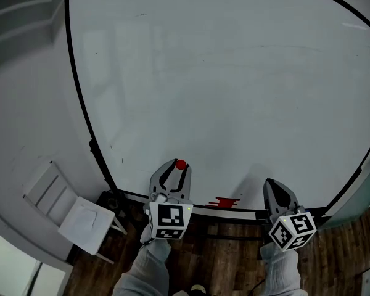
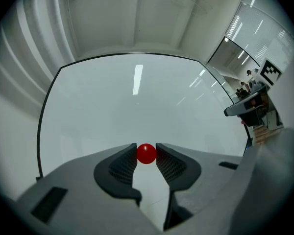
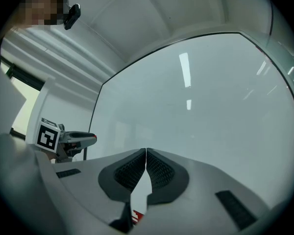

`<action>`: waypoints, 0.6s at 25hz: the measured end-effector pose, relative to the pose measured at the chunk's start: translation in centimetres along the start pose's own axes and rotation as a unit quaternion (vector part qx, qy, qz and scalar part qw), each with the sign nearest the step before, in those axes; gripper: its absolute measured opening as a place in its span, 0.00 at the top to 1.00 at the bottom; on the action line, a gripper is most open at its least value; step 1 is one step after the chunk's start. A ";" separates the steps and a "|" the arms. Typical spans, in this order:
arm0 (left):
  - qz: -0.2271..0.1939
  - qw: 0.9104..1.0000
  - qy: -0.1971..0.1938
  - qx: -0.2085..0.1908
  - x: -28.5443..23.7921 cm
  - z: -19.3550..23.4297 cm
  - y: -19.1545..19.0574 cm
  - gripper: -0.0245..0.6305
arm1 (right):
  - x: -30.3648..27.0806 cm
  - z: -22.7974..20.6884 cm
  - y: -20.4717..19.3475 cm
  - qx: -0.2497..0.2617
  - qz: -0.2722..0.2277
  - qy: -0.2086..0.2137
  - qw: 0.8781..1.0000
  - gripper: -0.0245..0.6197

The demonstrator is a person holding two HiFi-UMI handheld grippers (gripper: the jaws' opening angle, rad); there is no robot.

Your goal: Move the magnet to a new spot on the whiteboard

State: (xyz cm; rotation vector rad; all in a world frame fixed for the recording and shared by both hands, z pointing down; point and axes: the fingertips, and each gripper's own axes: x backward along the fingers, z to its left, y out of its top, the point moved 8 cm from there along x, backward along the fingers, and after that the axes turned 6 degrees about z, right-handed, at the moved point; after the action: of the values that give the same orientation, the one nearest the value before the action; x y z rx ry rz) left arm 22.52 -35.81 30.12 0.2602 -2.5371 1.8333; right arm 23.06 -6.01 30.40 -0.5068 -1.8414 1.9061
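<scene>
right gripper point(image 3: 146, 152), jaws pressed together, faces the whiteboard point(image 3: 201, 106).

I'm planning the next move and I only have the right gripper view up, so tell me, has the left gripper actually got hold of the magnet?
Observer: Yes. In the left gripper view the red magnet sits pinched between the pads of the left gripper.
Operator: Where on the board is that?
Observer: The head view puts it low on the whiteboard, left of centre, just above the bottom edge. I cannot tell if it touches the surface.
Operator: Anything near my side?
Observer: A small red item lies on the ledge, between the left gripper and the right gripper. I cannot tell what it is.
</scene>
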 end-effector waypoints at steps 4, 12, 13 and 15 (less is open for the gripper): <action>0.007 1.000 0.015 -0.003 -0.3 1.4 -0.6 0.77 | -1.0 0.0 0.0 0.004 0.003 0.005 1.000 0.92; 0.014 0.999 0.047 -0.005 -1.2 3.8 -0.6 0.77 | -3.8 -0.3 1.4 0.013 -0.009 0.030 0.999 0.92; 0.013 0.999 0.050 -0.003 -1.5 4.0 -0.6 0.77 | -4.2 -0.3 1.5 0.015 -0.010 0.034 0.999 0.92; 0.010 0.998 0.055 0.002 -2.0 4.5 -0.5 0.77 | -4.9 -0.4 1.7 0.018 -0.013 0.040 0.999 0.92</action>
State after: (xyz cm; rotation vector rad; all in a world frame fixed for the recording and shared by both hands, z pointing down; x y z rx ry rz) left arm 24.98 -39.99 28.99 0.1299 -2.4714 1.8059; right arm 27.26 -8.40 28.48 -0.5362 -1.7522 1.8720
